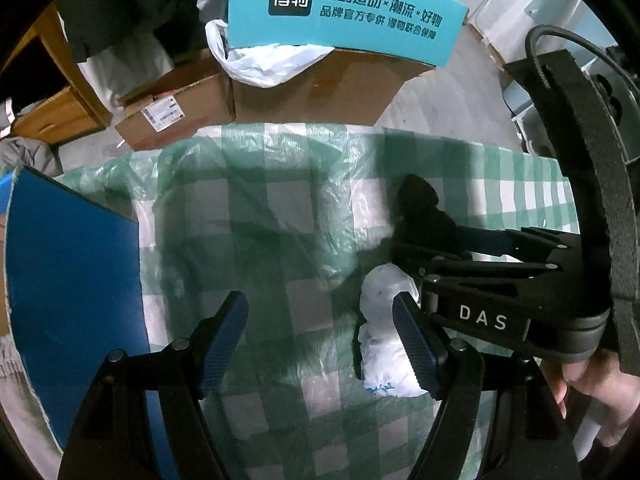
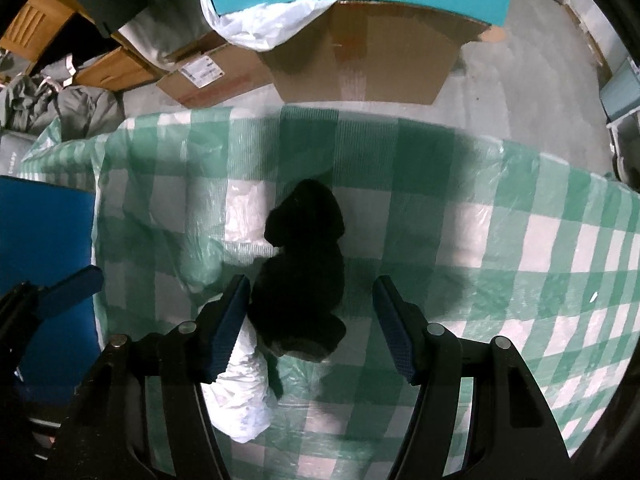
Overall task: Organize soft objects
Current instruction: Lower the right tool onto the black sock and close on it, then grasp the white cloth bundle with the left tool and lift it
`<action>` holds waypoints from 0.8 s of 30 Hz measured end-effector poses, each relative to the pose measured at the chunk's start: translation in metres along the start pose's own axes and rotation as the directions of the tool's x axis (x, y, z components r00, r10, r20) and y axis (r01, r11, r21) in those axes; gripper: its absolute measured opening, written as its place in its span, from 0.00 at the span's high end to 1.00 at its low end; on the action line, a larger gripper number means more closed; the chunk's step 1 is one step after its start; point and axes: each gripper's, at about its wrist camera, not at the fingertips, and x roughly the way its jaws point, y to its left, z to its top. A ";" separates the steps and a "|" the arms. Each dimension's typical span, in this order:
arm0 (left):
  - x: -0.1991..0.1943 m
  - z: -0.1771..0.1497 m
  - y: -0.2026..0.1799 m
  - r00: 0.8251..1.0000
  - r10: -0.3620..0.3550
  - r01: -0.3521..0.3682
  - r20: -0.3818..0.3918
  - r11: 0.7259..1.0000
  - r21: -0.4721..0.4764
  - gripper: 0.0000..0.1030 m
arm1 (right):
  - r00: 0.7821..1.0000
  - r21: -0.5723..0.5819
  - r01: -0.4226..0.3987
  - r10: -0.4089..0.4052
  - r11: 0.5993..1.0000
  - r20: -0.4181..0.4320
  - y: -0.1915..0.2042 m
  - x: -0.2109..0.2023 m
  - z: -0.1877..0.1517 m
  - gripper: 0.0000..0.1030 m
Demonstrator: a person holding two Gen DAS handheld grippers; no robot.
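A black plush toy (image 2: 302, 264) lies on the green-and-white checked cloth (image 2: 500, 248). My right gripper (image 2: 310, 330) is open, with its fingers either side of the toy's lower end. A white crumpled soft bundle (image 2: 244, 396) lies beside the toy, partly under the right gripper's left finger. In the left wrist view the white bundle (image 1: 382, 340) sits just left of my left gripper's right finger. My left gripper (image 1: 320, 344) is open and empty above the cloth (image 1: 248, 216). The right gripper (image 1: 424, 256) reaches in from the right, with the black toy (image 1: 420, 204) at its tip.
A blue panel (image 1: 68, 300) stands at the cloth's left edge, also in the right wrist view (image 2: 40, 248). Brown cardboard boxes (image 1: 320, 88) with a teal box (image 1: 344, 8) and a white plastic bag (image 1: 264, 60) sit beyond the far edge. Wooden furniture and grey clothes lie far left.
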 end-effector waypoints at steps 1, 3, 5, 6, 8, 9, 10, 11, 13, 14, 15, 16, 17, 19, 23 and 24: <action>0.000 -0.001 0.000 1.000 -0.002 0.002 -0.003 1.000 -0.002 0.26 | 1.000 0.000 -0.003 0.003 1.000 -0.002 -0.001 0.001 -0.001 0.45; 0.002 -0.002 -0.002 1.000 -0.005 0.005 -0.011 1.000 -0.005 0.26 | 1.000 -0.011 0.006 -0.006 1.000 0.002 -0.002 0.000 -0.003 0.59; 0.003 -0.005 -0.004 1.000 -0.005 0.005 -0.019 1.000 -0.004 0.26 | 1.000 -0.011 0.002 -0.002 1.000 0.000 -0.004 -0.002 -0.004 0.61; 0.003 -0.006 -0.006 1.000 -0.007 0.007 -0.023 1.000 -0.003 0.26 | 1.000 -0.004 -0.002 0.002 1.000 0.004 -0.006 -0.003 -0.006 0.61; 0.005 -0.008 -0.009 0.999 -0.016 0.016 -0.031 1.000 -0.002 0.26 | 1.000 0.003 0.009 -0.010 1.000 0.012 -0.010 -0.005 -0.010 0.61; 0.006 -0.009 -0.011 0.999 -0.020 0.020 -0.034 1.000 -0.004 0.26 | 1.000 0.008 0.009 -0.009 1.000 0.013 -0.013 -0.007 -0.012 0.61; 0.006 -0.010 -0.012 0.999 -0.024 0.024 -0.037 1.000 -0.006 0.26 | 1.000 0.018 0.006 -0.006 1.000 0.016 -0.016 -0.008 -0.015 0.61; 0.007 -0.011 -0.014 0.999 -0.031 0.031 -0.039 0.999 -0.010 0.26 | 1.000 0.027 0.005 -0.005 1.000 0.019 -0.019 -0.010 -0.017 0.61; 0.009 -0.012 -0.018 0.998 -0.046 0.045 -0.047 0.999 -0.020 0.24 | 1.000 0.036 0.004 -0.005 0.999 0.028 -0.024 -0.014 -0.023 0.61; 0.010 -0.013 -0.020 0.997 -0.053 0.052 -0.049 0.998 -0.024 0.23 | 0.999 0.039 0.005 -0.006 0.999 0.033 -0.026 -0.016 -0.026 0.61; 0.011 -0.015 -0.023 0.997 -0.061 0.059 -0.053 0.998 -0.029 0.22 | 0.999 0.041 0.009 -0.010 0.999 0.038 -0.029 -0.019 -0.029 0.61; 0.012 -0.016 -0.026 0.996 -0.065 0.063 -0.054 0.997 -0.032 0.22 | 0.999 0.044 0.012 -0.014 0.999 0.044 -0.032 -0.022 -0.032 0.61; 0.014 -0.017 -0.028 0.996 -0.072 0.070 -0.057 0.997 -0.037 0.22 | 0.999 0.048 0.016 -0.018 0.999 0.050 -0.035 -0.025 -0.036 0.61; 0.017 -0.019 -0.033 0.994 -0.085 0.082 -0.065 0.996 -0.047 0.22 | 0.998 0.052 0.023 -0.026 0.998 0.058 -0.040 -0.031 -0.041 0.61; 0.025 -0.022 -0.040 0.993 -0.086 0.081 -0.077 0.994 -0.068 0.22 | 0.997 0.063 0.031 -0.035 0.998 0.070 -0.050 -0.038 -0.051 0.61; 0.027 -0.023 -0.042 0.994 -0.077 0.073 -0.074 0.995 -0.066 0.22 | 0.997 0.068 0.030 -0.035 0.997 0.072 -0.052 -0.040 -0.053 0.61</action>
